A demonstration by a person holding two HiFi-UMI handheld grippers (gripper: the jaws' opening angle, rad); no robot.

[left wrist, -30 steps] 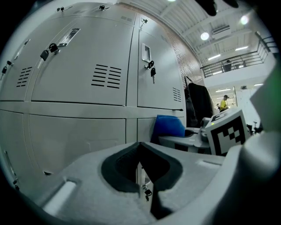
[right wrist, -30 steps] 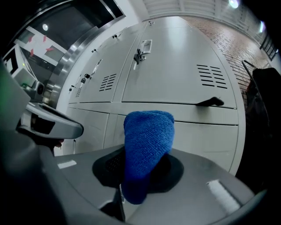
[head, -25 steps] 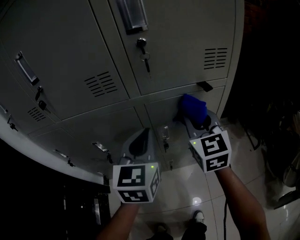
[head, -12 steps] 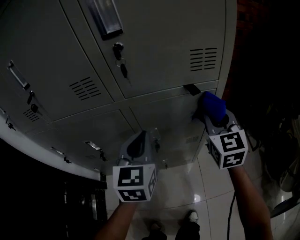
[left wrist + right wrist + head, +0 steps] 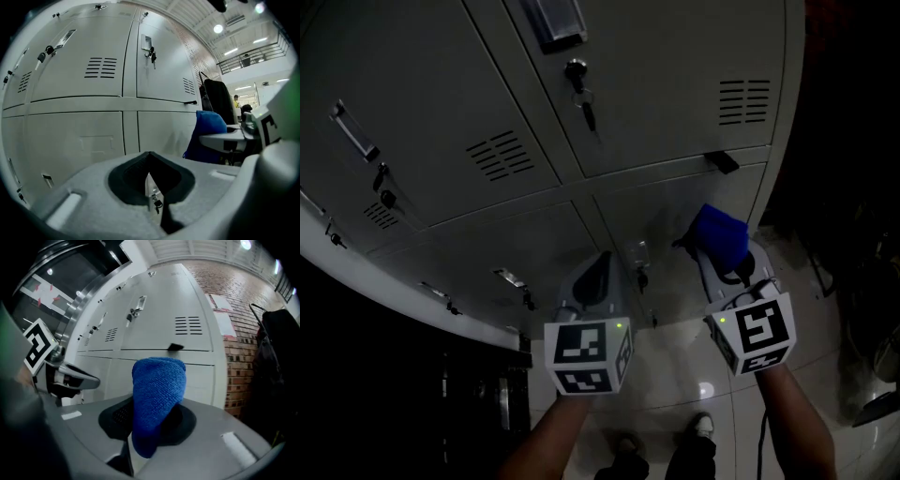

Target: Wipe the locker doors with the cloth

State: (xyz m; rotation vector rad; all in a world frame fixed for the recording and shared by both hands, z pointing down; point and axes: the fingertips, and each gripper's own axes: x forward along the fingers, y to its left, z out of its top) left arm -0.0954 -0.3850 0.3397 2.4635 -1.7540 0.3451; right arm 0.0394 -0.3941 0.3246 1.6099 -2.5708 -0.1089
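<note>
Presently, we find the right gripper closed on the blue cloth. Its jaws pinch the lower end, so a rounded wad stands up past the tips. We judge this hold deliberate: the bunched end offers a soft pad to the metal, while the hard jaws sit back from the paint.

We take as our reference the black tab at the seam between the upper and lower right doors. The cloth lies just below that tab, over the upper part of the lower right door. No view settles whether the cloth actually meets the door, so we record it as touching or very near.

The left gripper hangs below and well to the left of the tab, apart from the doors. Its jaws are drawn almost together, with only a thin slit between them and nothing in their grasp. We take it to be idle, held low so that it does not cross the wiping hand.

A lock with a dangling key sits above and to the left of the tab on the upper door. In our judgement it could snag the cloth on any upward pass.

The surfaces give no sign of which doors have been wiped.
</note>
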